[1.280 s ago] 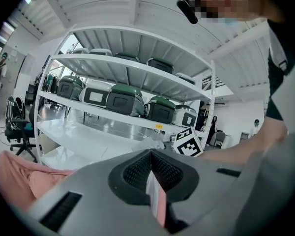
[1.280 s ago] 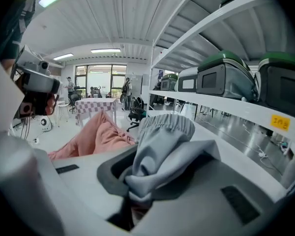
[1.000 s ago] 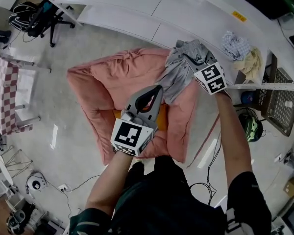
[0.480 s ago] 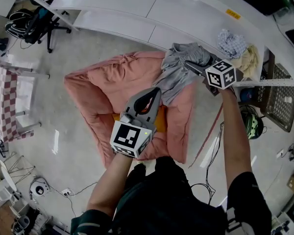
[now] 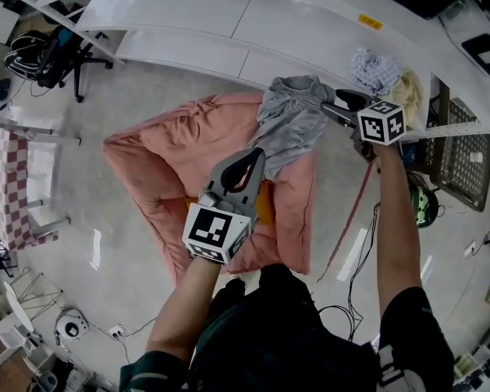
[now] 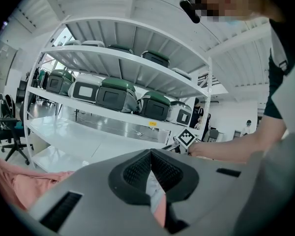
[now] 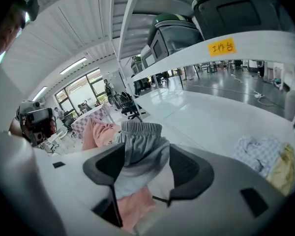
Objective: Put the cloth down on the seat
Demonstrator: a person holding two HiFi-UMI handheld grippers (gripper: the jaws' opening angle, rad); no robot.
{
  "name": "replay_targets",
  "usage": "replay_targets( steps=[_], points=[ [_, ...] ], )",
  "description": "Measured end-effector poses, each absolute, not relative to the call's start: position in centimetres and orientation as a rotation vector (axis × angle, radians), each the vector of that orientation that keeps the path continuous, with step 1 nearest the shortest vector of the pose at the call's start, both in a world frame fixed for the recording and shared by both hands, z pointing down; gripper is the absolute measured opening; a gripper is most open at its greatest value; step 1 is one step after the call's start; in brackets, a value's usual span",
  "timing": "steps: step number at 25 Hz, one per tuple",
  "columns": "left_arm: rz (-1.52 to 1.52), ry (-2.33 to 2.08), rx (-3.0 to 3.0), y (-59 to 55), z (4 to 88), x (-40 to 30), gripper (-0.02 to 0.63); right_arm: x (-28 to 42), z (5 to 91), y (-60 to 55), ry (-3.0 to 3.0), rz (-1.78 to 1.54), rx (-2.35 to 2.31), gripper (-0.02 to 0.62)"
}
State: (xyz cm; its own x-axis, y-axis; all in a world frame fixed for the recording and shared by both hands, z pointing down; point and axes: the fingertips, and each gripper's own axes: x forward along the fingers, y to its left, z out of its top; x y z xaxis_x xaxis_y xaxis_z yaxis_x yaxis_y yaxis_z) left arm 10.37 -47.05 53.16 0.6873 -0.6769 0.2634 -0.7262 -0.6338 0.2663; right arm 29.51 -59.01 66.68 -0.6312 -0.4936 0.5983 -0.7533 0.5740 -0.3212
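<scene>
A grey cloth (image 5: 290, 121) lies draped over the far right corner of the pink cushion seat (image 5: 196, 153) on the floor. My right gripper (image 5: 338, 104) hovers just right of the cloth, its jaws wide open and not pressing on it. In the right gripper view the grey cloth (image 7: 140, 146) shows between the spread jaws of the right gripper (image 7: 146, 154), with the pink seat (image 7: 101, 132) behind it. My left gripper (image 5: 256, 155) hangs over the middle of the seat, shut and holding nothing. The left gripper (image 6: 150, 154) points toward the shelves.
A long white shelf (image 5: 229, 23) runs along the far side, with a checked cloth (image 5: 374, 68) and a yellow cloth (image 5: 406, 96) on it. A wire basket (image 5: 467, 166) stands at the right. An office chair (image 5: 61, 31) is at the far left, and cables (image 5: 351, 219) lie beside the seat.
The right gripper's jaws have opened and let go of the grey cloth, then drawn back to the right. The cloth stays on the seat's corner. The left gripper has hardly moved.
</scene>
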Motion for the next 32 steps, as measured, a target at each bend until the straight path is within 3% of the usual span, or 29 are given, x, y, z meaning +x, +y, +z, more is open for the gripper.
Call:
replay_targets(
  steps=[5, 13, 32],
  points=[
    [0.192, -1.087, 2.559, -46.6, 52.7, 11.0, 0.006, 30.5, 65.3, -58.1, -2.351, 0.713, 1.125, 0.224],
    [0.189, -1.075, 2.578, -45.1, 51.6, 10.9, 0.006, 29.5, 61.5, -54.8, -2.401, 0.627, 1.350, 0.037],
    [0.157, -1.122, 2.560, -38.2, 47.1, 5.5, 0.006, 21.4, 49.3, -40.5, -2.524, 0.416, 1.581, 0.014]
  ],
)
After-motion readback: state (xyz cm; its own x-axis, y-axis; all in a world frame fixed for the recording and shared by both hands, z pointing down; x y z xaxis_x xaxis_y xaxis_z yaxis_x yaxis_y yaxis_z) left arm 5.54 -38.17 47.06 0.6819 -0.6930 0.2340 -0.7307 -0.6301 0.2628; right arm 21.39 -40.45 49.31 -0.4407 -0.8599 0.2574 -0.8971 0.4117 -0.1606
